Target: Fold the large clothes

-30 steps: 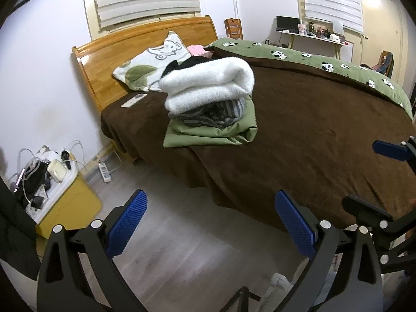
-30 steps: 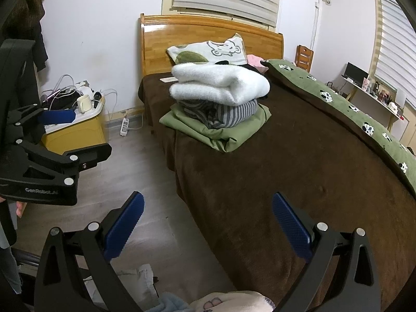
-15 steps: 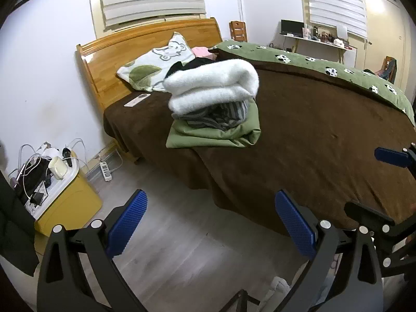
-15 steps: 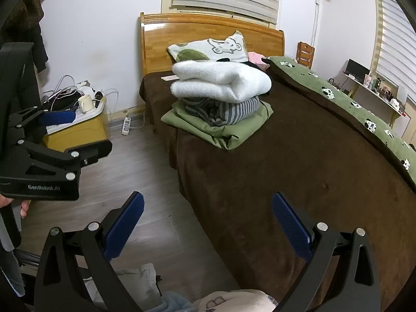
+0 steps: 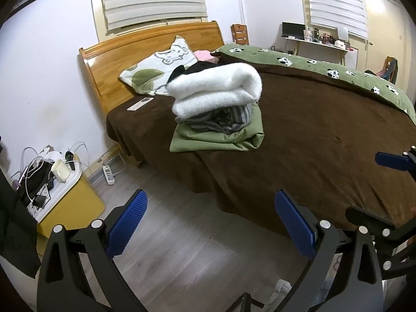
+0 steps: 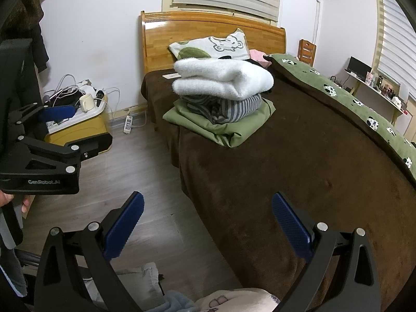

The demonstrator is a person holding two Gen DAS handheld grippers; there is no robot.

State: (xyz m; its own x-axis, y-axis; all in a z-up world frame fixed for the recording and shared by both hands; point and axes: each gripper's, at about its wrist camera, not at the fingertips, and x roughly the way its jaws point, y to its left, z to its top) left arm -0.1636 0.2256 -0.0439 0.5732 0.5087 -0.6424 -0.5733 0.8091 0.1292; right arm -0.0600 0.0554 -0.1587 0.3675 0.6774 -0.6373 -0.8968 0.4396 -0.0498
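Note:
A stack of folded clothes sits on the brown bed cover [image 5: 325, 130]: a white fleece [image 5: 218, 88] on top, a grey striped garment [image 5: 223, 119] under it, a green piece [image 5: 218, 137] at the bottom. The stack also shows in the right wrist view [image 6: 223, 83]. My left gripper [image 5: 210, 223] is open and empty above the floor beside the bed. My right gripper [image 6: 208, 223] is open and empty at the bed's near edge. Loose light-coloured clothes [image 6: 234, 299] lie below the right gripper.
A wooden headboard [image 5: 156, 46] and a bear-print pillow [image 5: 161, 67] stand behind the stack. A green duvet [image 5: 325, 67] lies along the bed's far side. A yellow box [image 5: 70, 202] with a mug and cables stands on the floor at left. A power strip [image 5: 109, 174] lies by the wall.
Both grippers have drifted slightly, so the bed and stack sit a little differently in view. Both stay open and empty.

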